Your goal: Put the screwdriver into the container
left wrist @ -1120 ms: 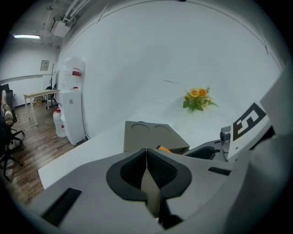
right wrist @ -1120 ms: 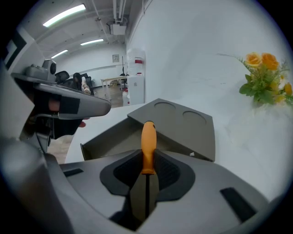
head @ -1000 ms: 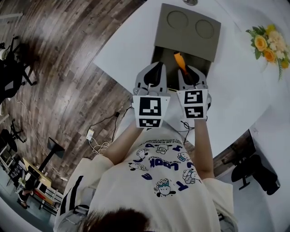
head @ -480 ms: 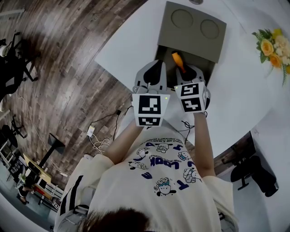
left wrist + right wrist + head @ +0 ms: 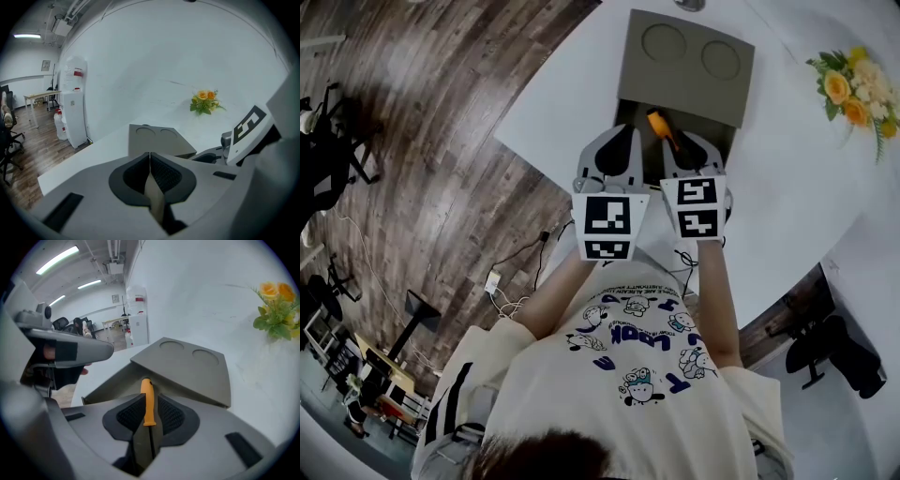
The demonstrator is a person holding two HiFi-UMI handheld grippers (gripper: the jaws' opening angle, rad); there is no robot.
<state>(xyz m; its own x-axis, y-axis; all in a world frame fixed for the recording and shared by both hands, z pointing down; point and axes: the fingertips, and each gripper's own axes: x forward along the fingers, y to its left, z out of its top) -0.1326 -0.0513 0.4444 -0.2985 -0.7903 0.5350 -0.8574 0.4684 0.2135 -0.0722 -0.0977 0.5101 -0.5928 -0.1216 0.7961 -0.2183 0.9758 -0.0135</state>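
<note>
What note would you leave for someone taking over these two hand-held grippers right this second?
Right gripper: shut on the screwdriver, orange handle pointing ahead toward the container.
Left gripper: jaws together, nothing between them, held beside the right one.
Container: on the white table; in the head view the handle tip overlaps its dark open compartment.
Done: screwdriver is gripped and at the opening.
Left: lower it in, open the jaws, pull back.
</note>
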